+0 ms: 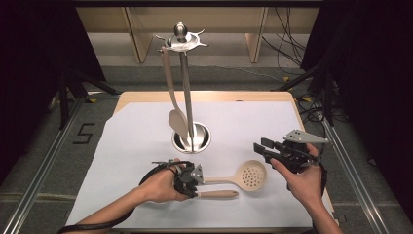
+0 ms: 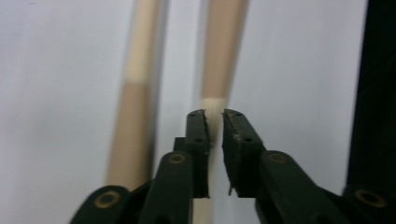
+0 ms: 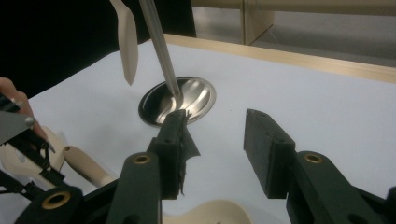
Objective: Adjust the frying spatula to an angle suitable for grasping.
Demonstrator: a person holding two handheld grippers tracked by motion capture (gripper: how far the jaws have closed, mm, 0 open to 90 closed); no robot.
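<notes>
Utensils lie on the white surface (image 1: 126,146) near its front edge: a skimmer (image 1: 243,176) with a round perforated head, and a second wooden handle (image 1: 217,194) just in front of it. The left gripper (image 1: 187,179) sits low over the skimmer's handle; in the left gripper view its fingers (image 2: 198,140) straddle that handle with a sliver of gap, so they look parted, not clamped. The right gripper (image 1: 265,148) hovers beside the skimmer's head, fingers (image 3: 266,149) wide apart and holding nothing. Behind stands a metal rack (image 1: 187,87) with a spatula (image 1: 174,105) already hanging. For a clean pickup, I'd say centre the handle between the pads, close squarely; lift level.
</notes>
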